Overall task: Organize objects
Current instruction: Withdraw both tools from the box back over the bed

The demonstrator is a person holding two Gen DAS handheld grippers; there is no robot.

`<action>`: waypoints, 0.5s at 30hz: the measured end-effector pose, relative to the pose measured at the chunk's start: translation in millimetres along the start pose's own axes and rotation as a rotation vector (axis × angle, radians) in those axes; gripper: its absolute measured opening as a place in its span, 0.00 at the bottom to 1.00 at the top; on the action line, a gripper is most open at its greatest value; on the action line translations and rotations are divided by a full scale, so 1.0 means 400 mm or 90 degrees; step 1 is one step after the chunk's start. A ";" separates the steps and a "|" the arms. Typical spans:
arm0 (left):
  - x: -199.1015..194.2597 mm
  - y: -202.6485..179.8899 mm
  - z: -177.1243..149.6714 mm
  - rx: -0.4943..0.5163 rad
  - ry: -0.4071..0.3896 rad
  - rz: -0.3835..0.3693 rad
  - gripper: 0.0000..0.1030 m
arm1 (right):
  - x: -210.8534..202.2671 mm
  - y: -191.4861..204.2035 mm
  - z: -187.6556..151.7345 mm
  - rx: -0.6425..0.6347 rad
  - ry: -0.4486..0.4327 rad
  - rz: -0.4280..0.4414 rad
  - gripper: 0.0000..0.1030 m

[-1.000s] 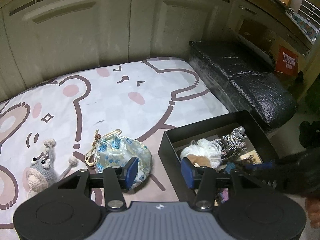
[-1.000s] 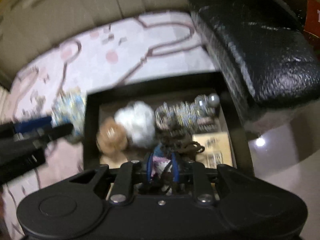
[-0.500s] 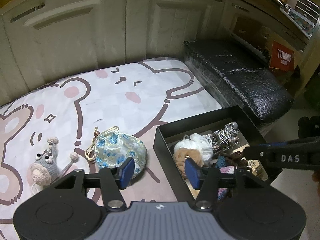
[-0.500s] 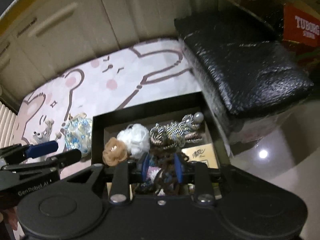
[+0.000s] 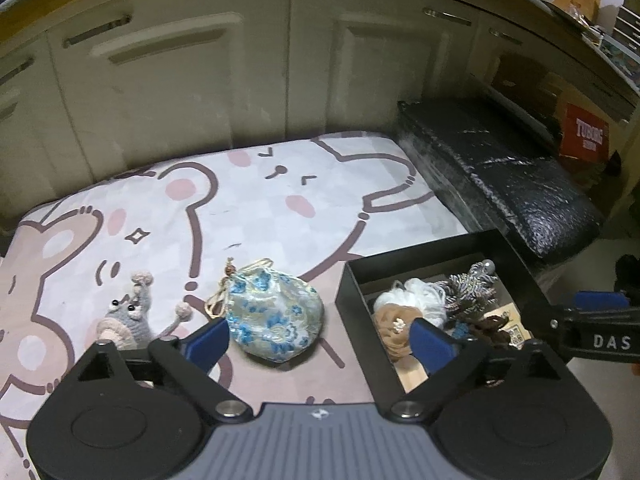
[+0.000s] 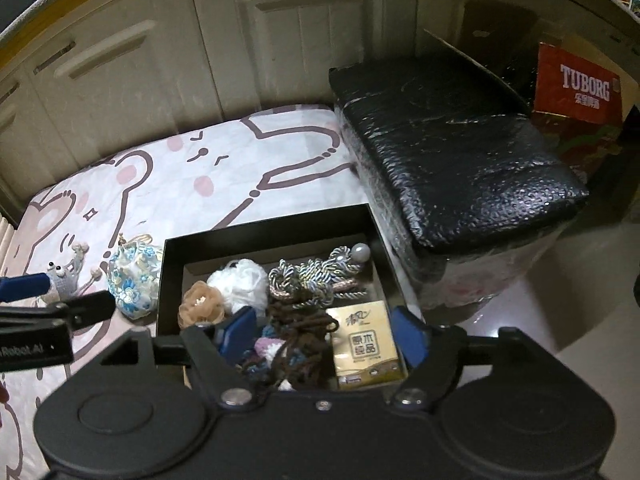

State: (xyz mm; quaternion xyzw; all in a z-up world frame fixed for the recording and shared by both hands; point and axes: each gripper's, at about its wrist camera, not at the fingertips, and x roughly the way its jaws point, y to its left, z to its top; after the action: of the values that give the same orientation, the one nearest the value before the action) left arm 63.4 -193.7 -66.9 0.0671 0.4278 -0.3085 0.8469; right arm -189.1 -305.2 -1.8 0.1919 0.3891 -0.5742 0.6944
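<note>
Our left gripper point(image 5: 320, 338) is opening wide around the floral pouch point(image 5: 276, 316) at lower centre; our right gripper point(image 6: 320, 338) is opening over the black box point(image 6: 276, 232), gripping nothing.

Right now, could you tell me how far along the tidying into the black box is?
Mostly done: the black box already holds hair ties, a white pompom and a tissue pack. Both the left gripper and right gripper are opening, holding nothing. The floral pouch and knitted mouse remain on the mat.
</note>
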 end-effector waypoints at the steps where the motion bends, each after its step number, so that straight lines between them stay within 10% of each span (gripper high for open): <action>1: -0.001 0.002 0.000 -0.001 0.000 0.003 0.97 | -0.002 -0.001 -0.001 -0.001 -0.001 -0.002 0.78; 15: -0.023 0.033 -0.011 -0.021 -0.006 0.029 1.00 | -0.038 0.000 -0.015 -0.017 -0.028 -0.021 1.00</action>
State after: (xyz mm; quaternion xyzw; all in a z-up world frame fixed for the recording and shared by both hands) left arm 64.1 -177.3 -64.6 0.0614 0.4272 -0.2822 0.8568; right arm -191.7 -291.2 6.0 0.1630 0.3844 -0.5846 0.6956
